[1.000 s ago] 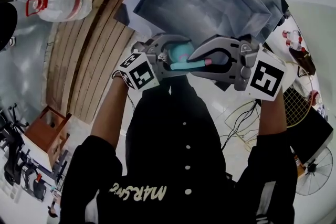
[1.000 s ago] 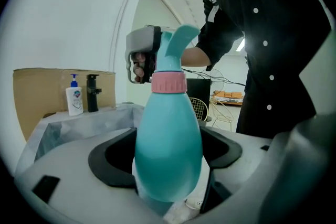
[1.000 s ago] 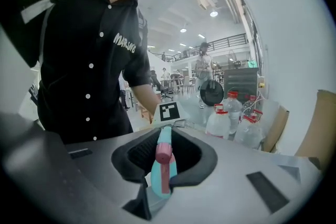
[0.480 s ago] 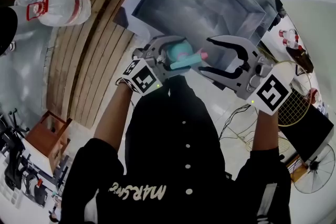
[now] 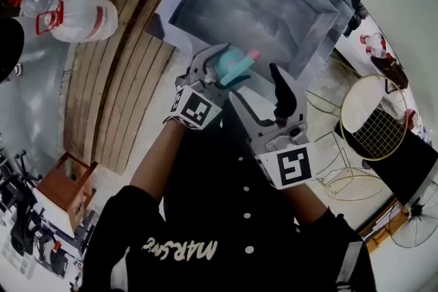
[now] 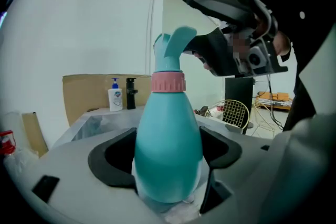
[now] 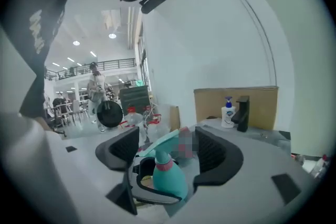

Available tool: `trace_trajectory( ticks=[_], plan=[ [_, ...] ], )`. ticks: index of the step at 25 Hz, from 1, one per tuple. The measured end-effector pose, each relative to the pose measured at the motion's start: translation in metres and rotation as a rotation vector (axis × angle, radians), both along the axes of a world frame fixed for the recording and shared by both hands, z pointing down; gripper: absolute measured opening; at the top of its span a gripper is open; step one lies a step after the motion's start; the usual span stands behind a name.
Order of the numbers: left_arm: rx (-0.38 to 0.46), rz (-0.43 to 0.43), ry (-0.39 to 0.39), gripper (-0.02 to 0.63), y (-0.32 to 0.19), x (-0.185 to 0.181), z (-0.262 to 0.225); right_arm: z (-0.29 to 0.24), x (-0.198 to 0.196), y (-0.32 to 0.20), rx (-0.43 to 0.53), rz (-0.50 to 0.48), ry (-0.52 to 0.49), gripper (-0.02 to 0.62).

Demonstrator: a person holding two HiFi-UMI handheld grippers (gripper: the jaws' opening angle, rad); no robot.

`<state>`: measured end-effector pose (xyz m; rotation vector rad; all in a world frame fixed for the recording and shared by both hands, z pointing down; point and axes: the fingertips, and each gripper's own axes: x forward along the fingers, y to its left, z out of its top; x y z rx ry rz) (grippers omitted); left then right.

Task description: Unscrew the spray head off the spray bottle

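Behind the spray bottle (image 5: pixel 233 66), steel sink (image 5: pixel 253 3) beside wooden slats (image 5: pixel 126 65).

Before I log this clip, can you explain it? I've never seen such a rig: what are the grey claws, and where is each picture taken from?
No robot here: a person holds a two-jaw gripper in each hand. The head view looks down from a camera on the person's head; each gripper view comes from a camera riding on that gripper. The left gripper is clamped on the body of a teal spray bottle, whose pink collar and spray head are on. The right gripper has just been opening; its jaws stand apart by the spray head, gripping nothing. Beyond is a steel sink with a soap pump bottle beside its tap.
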<state>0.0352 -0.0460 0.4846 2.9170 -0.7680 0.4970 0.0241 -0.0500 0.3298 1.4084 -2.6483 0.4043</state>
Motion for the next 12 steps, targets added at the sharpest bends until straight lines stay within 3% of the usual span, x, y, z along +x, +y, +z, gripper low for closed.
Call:
trace_trajectory(
  ticks=[3, 12],
  plan=[
    [0.000, -0.052, 0.000, 0.387, -0.003, 0.001, -0.001, 0.011, -0.011, -0.001, -0.021, 0.038, 0.064, 0.352],
    [-0.003, -0.091, 0.004, 0.387, -0.005, 0.001, -0.004, 0.043, -0.029, -0.010, -0.069, 0.065, 0.230, 0.362]
  ],
)
